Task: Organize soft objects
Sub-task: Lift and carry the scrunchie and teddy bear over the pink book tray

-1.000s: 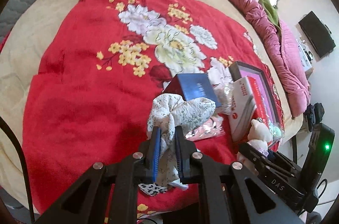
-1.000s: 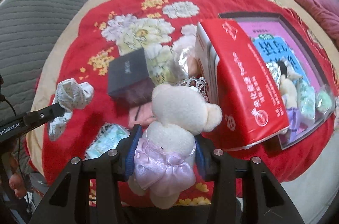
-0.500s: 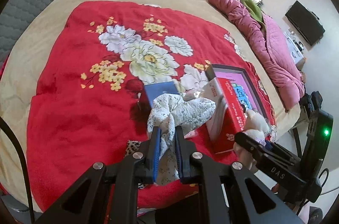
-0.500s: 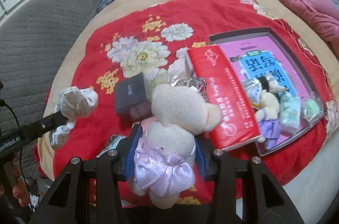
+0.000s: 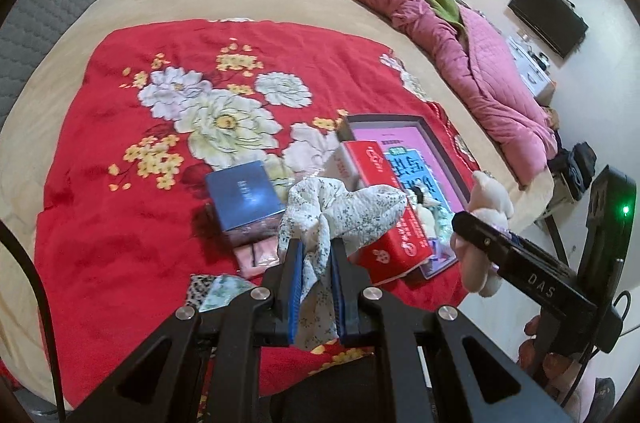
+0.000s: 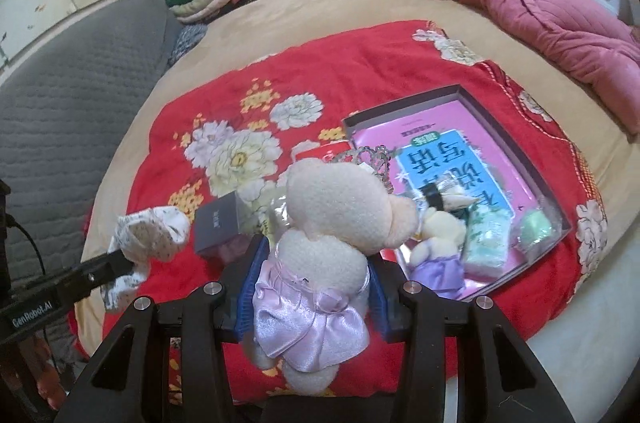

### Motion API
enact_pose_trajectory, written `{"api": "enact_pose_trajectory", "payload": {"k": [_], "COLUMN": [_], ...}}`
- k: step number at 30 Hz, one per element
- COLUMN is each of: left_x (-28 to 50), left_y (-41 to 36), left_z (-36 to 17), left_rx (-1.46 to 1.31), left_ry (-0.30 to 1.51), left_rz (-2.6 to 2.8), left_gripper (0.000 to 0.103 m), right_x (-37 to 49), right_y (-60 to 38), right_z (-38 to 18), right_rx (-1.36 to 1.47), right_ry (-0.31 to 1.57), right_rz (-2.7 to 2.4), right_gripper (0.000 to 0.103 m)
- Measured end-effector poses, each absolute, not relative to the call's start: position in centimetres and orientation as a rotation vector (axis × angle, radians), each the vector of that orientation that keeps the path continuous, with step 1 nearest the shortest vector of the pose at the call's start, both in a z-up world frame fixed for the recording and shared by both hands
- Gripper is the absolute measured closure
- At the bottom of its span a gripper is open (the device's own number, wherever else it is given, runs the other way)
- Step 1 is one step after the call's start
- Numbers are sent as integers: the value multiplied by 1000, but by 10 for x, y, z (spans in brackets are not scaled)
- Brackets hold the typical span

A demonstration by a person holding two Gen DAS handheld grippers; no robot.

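Observation:
My left gripper [image 5: 315, 251] is shut on a white floral cloth [image 5: 344, 207], which bunches above the blue pads and hangs down between them. My right gripper [image 6: 314, 255] is shut on a cream plush bear in a lilac satin dress [image 6: 336, 223], held by its body. Both are lifted above the red floral blanket [image 5: 120, 183]. The right gripper with the bear [image 5: 486, 199] shows at the right of the left wrist view. The left gripper with the cloth [image 6: 150, 233] shows at the left of the right wrist view.
On the blanket lie an open grey tray [image 6: 516, 147] holding a pink-and-blue booklet, a smaller plush bear [image 6: 438, 243], a pale green pack and a green item. A red box [image 5: 384, 199], a dark blue box [image 5: 242, 195] and pink packets [image 5: 256, 253] lie beside it. A pink quilt [image 6: 560, 3] lies at the bed's far right.
Both grippers have risen and drawn back from the blanket with the cloth and bear still held. The objects on the bed look smaller and more of the room shows.

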State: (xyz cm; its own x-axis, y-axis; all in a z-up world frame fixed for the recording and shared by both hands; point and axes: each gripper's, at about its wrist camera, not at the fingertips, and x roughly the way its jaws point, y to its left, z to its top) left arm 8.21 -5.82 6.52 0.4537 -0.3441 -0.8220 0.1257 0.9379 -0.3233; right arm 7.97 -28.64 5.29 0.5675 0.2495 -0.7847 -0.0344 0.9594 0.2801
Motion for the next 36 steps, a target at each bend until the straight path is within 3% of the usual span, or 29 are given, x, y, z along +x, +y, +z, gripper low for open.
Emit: {"api": "enact_pose_trajectory", "payload": {"k": [36], "left_x": [122], "left_y": [-189], "left_z": [97], "left_rx": [-106], "left_ry": [1037], "left_rz": [-488], "left_gripper": [89], "right_x": [72], "right_y": [-422], "right_z": [127], "right_rx": [249], "right_ry": [778], "right_rz": [-32], "right_gripper": [56]}}
